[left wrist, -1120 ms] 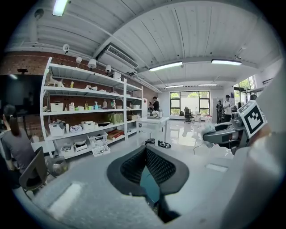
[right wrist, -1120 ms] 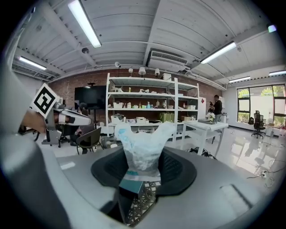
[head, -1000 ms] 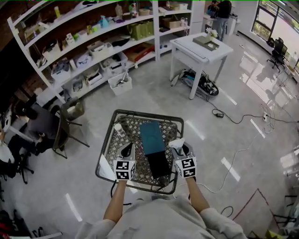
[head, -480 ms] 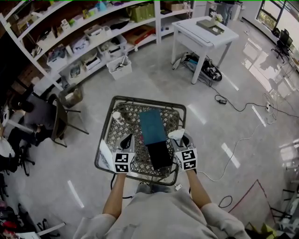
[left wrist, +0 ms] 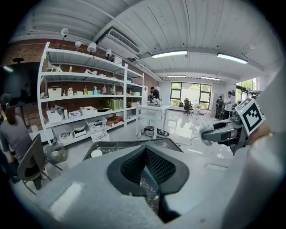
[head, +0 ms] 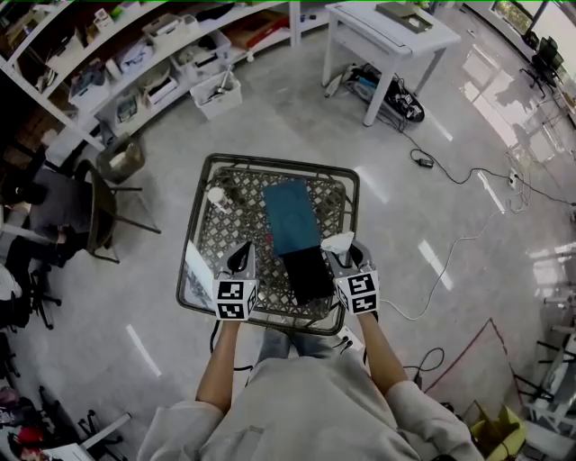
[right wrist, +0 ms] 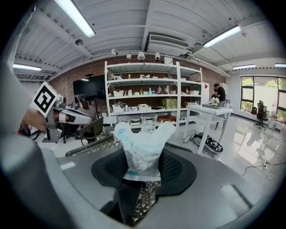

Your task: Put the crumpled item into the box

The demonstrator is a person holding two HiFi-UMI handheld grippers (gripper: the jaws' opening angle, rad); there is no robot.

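Observation:
A white crumpled item (head: 338, 242) with a little blue print sits pinched in my right gripper (head: 344, 255), over the near right of the mesh table (head: 335, 179). In the right gripper view the crumpled item (right wrist: 142, 145) stands up between the black pads of that gripper (right wrist: 142, 167). Just left of it lies an open black box (head: 308, 273), and a teal panel (head: 291, 216) lies flat beyond the box. My left gripper (head: 241, 259) hovers left of the box. Its jaws (left wrist: 145, 154) meet at the tips with nothing between them.
A small white bottle (head: 216, 195) stands at the table's far left, and a white sheet (head: 193, 270) lies on its left edge. A chair (head: 103, 212), shelves (head: 135, 63), a white table (head: 387, 27) and floor cables (head: 450, 243) surround it.
Both grippers have sunk a little toward the table's near side, with the crumpled item still in the right one. The head view has tipped further down.

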